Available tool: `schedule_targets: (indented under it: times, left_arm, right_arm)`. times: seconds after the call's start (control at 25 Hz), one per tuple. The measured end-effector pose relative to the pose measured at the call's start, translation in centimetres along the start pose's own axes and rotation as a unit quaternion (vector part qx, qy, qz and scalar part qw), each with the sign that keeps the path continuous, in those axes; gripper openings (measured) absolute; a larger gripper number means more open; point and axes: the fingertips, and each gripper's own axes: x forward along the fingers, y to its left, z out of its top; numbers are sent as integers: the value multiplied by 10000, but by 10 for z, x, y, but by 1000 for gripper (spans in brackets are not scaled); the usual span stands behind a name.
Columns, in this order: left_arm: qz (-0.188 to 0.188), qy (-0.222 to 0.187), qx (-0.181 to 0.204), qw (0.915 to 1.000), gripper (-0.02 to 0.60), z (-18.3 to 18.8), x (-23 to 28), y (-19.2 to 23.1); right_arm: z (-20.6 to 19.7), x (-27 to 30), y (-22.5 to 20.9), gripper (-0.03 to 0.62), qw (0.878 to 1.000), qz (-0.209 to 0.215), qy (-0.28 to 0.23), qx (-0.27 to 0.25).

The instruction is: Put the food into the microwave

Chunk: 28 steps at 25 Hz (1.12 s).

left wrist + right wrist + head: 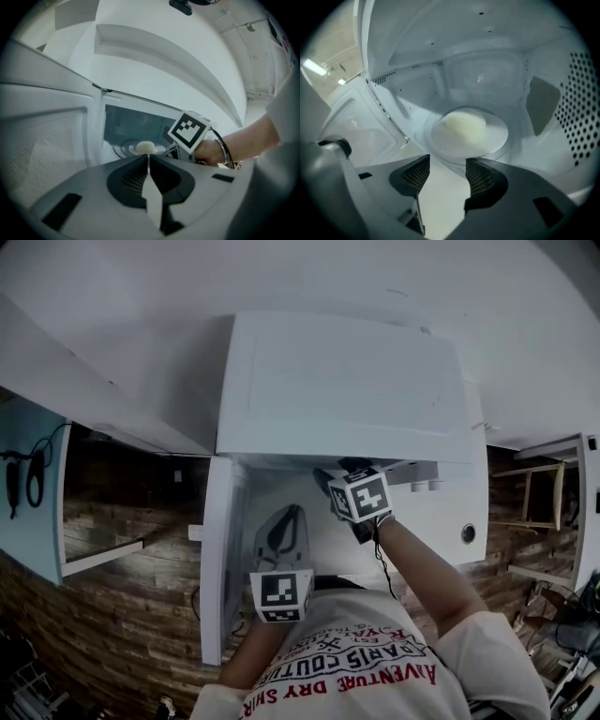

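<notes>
- Food (464, 125) lay on a plate (499, 139) inside the open microwave (487, 70).
- Right tongs (447, 165) stood apart, empty, just short of the plate.
- Left tongs (148, 158) were pressed together, empty.

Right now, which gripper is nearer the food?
Right. The right gripper is open inside the microwave, with the food on its plate just ahead. The left gripper is shut and sits farther back, outside, behind the right one.

Pale cream food (464, 125) inside white microwave (487, 56).
</notes>
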Motion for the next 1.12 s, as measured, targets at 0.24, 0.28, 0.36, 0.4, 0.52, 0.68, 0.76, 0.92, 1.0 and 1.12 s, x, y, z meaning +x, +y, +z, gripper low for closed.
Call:
schedule_targets:
  times: [0.24, 0.28, 0.36, 0.4, 0.52, 0.68, 0.76, 0.92, 1.0, 1.12]
  left_arm:
    - [36, -1, -53, 10000, 18, -9, -6, 0]
    - [37, -2, -59, 10000, 18, -8, -6, 0]
    - [56, -28, -45, 10000, 18, -5, -7, 0]
    - [73, -37, -30, 10000, 18, -3, -8, 1]
    - [97, -32, 2, 9999, 18, -3, -9, 3]
    - [64, -45, 44, 10000, 18, 3, -8, -2]
    - [44, -82, 92, 9999, 18, 8, -8, -6]
    - [-1, -169, 188, 9997, 18, 19, -11, -18]
    - [-22, -215, 239, 9995, 18, 26, -13, -23]
    - [-49, -339, 307, 9989, 18, 40, -17, -30]
  right_arm:
    - [-18, -5, -6, 202, 9950, -199, 708, -681]
    - [-20, -5, -7, 196, 9944, -249, 729, -726]
    - [-21, -5, -9, 196, 9940, -298, 716, -767]
    - [-21, -5, -8, 196, 9944, -280, 688, -752]
    - [-16, -9, -5, 187, 9961, -241, 501, -681]
    - [-9, -31, -5, 99, 9988, -359, -31, -317]
    - [-4, -48, -3, 39, 9984, -381, -404, -98]
    - [4, -85, 11, 14, 9945, -103, -1032, 149]
    - [8, -102, 19, 12, 9909, 52, -1324, 232]
    - [16, -130, 27, 12, 9833, 143, -1797, 263]
